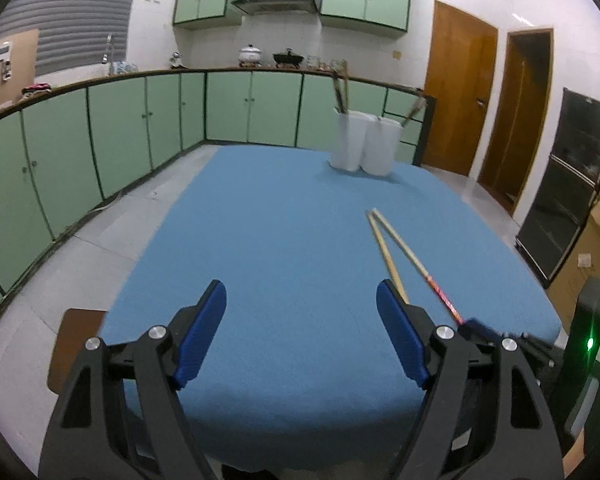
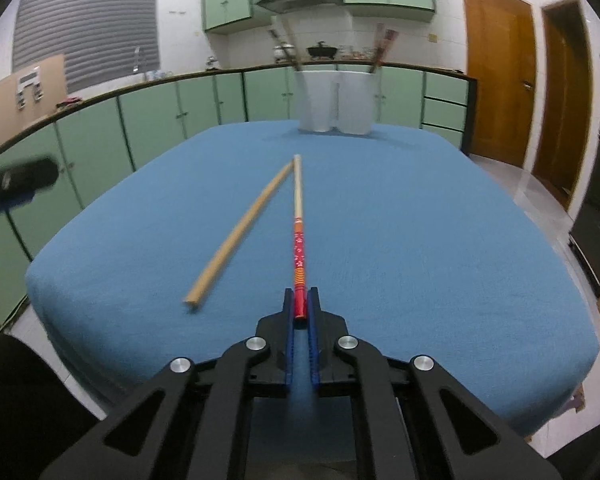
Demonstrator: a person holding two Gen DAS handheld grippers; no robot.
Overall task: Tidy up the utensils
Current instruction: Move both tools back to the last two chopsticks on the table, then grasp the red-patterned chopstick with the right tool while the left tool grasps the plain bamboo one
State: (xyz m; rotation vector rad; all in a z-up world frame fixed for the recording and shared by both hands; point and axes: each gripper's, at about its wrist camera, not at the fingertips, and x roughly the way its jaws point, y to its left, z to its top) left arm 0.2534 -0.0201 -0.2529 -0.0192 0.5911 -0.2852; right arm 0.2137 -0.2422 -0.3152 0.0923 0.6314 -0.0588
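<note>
Red-handled chopstick point(image 2: 299, 256) gripped at its decorated end by the closed right claw point(image 2: 301, 308), tip resting forward on the blue tabletop point(image 2: 420, 240), probably for transfer to the white holders point(image 2: 334, 102). Plain chopstick point(image 2: 240, 236) lies beside; left claw point(image 1: 300, 300) wide open, empty.

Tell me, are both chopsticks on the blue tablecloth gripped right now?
No: the right hand-held gripper clamps only the red-patterned wooden chopstick, while the plain wooden chopstick lies loose.

Two chopsticks point(image 2: 276, 224) lie on the table point(image 2: 420, 240), tips meeting, before two holders point(image 2: 334, 102) at its far edge.
</note>
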